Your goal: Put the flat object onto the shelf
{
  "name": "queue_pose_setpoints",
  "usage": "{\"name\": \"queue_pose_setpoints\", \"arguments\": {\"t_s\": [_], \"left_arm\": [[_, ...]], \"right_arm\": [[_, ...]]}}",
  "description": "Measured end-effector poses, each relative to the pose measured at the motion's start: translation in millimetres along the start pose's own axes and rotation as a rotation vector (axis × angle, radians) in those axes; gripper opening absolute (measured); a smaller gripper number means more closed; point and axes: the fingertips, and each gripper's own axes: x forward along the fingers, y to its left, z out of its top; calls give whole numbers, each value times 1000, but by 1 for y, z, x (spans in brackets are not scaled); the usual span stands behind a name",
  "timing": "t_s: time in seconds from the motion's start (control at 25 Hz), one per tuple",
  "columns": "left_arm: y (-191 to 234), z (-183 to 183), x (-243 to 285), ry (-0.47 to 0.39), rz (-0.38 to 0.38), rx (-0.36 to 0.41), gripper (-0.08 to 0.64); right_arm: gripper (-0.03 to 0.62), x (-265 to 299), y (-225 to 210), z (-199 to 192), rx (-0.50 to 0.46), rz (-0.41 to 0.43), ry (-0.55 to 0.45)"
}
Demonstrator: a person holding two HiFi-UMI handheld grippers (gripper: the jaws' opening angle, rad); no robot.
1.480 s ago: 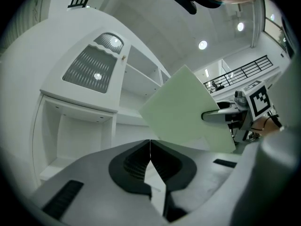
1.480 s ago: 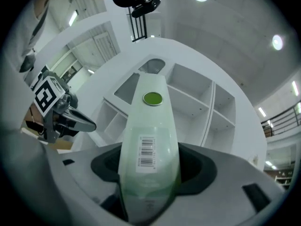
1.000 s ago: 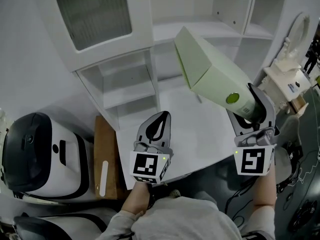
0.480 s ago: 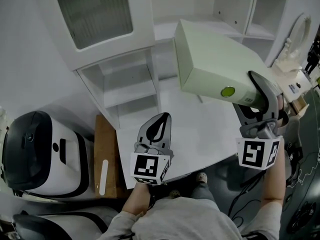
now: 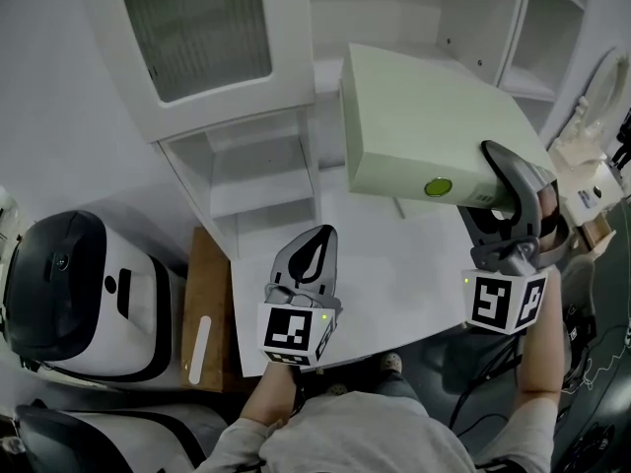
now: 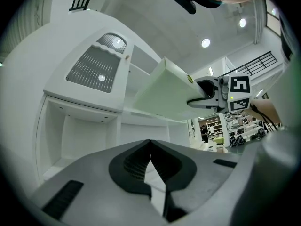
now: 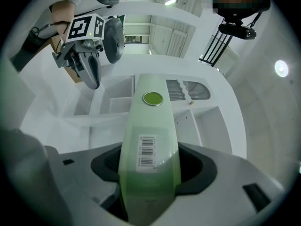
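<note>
- My right claw is clamped on the near end of the one flat pale-green box, which juts out ahead of it, broad face up.
- The box hangs in the air over the white table's far right corner, in front of the single shelf unit.
- My left claw is closed on nothing, over the table's near left edge.

The flat box sits in the right gripper, above the table, before the shelf, right of the left gripper.

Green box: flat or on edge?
Flat: head view shows the green box broad face up, right claw clamping its near end.
</note>
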Motion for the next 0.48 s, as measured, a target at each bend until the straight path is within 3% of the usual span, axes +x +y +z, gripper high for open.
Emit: {"name": "queue_pose_setpoints", "arguments": {"t_s": [0.48], "left_arm": [[7, 2, 20, 3, 82, 6, 14]], "right_arm": [[296, 34, 0, -14, -49, 15, -88]]}}
